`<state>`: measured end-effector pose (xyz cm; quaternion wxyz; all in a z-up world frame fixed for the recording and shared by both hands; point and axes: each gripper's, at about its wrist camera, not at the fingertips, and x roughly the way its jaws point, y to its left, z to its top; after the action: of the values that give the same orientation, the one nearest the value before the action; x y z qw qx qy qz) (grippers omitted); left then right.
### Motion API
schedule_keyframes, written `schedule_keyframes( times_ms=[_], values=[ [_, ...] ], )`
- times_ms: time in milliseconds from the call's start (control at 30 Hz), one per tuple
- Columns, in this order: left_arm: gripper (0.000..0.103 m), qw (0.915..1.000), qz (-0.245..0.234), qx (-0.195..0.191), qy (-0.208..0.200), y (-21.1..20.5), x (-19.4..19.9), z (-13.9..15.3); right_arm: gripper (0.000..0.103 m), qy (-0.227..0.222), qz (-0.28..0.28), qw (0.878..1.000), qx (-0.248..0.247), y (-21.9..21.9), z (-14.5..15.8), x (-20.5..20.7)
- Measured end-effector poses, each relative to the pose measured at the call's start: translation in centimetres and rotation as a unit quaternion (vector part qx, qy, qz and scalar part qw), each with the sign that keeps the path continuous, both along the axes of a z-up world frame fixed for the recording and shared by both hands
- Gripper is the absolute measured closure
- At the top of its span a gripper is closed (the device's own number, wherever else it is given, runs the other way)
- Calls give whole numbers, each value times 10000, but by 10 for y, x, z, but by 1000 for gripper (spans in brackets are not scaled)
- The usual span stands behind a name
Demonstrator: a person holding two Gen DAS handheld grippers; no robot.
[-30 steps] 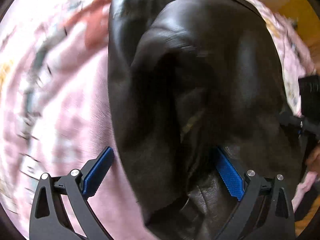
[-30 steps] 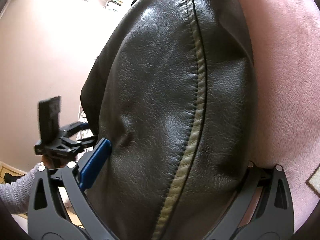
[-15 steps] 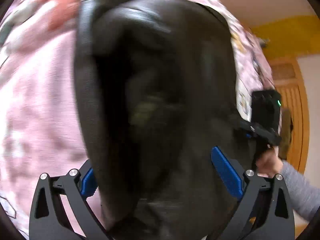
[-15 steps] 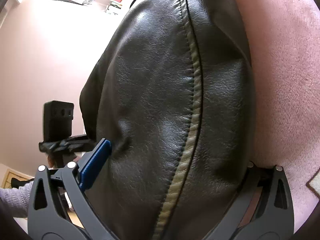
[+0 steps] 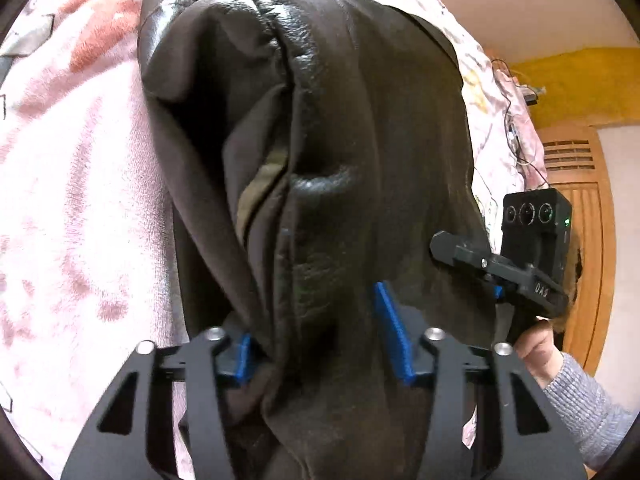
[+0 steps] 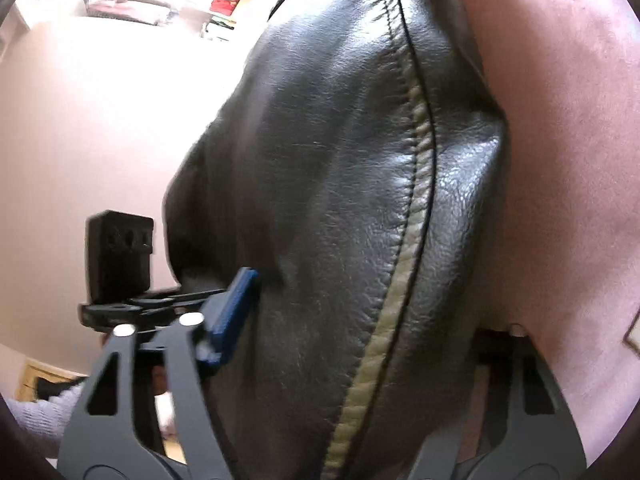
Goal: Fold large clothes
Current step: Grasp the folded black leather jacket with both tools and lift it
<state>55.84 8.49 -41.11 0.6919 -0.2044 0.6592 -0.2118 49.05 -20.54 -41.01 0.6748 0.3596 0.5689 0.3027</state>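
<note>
Black leather jacket point(image 5: 340, 160) bunched between both grippers, hanging above a pink patterned blanket point(image 5: 80, 200) that fills 9 o'clock in the left wrist view.

Left gripper point(image 5: 316, 344): jaws closing, folds of leather and brown lining between the blue pads point(image 5: 390, 328); both pads touch the fabric.

Right gripper point(image 6: 360, 320): jaws closing around a thick leather bulge with an olive seam point(image 6: 412, 208). Left pad presses the leather; the right one is hidden behind the jacket.

Left wrist view, 3 o'clock: the other gripper with its camera box point(image 5: 536, 224), a hand point(image 5: 536, 344) in a grey knit sleeve point(image 5: 588, 404), a slatted wooden door point(image 5: 580, 200) behind. Right wrist view, 11 o'clock: cluttered shelf point(image 6: 160, 4).
</note>
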Motion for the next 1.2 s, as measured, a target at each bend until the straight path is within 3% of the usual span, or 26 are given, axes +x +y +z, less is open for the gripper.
schedule_keyframes(
  times_ms=[167, 467, 767, 933, 1067, 1200],
  values=[
    [63, 9993, -202, 304, -12, -9, 0, 11, 65, 59, -15, 9995, 320, -9, 11, 3],
    [69, 9995, -56, 60, -292, 2, -9, 56, 65, -342, 313, 9951, 879, 11, 54, 8],
    [72, 9983, -31, -23, -585, 26, -22, 111, 65, -600, 606, 9911, 1023, 40, 104, 10],
    [73, 9937, -24, 237, -1091, 43, -46, 168, 65, -1237, 1256, 9794, 986, 77, 161, 5],
    [74, 9872, 155, 537, -1491, 84, -81, 225, 65, -1542, 1610, 9663, 1287, 120, 208, -1],
    [74, 9746, 451, 1175, -1855, 131, -131, 296, 65, -1908, 2251, 9401, 1709, 194, 268, -18]
  ],
)
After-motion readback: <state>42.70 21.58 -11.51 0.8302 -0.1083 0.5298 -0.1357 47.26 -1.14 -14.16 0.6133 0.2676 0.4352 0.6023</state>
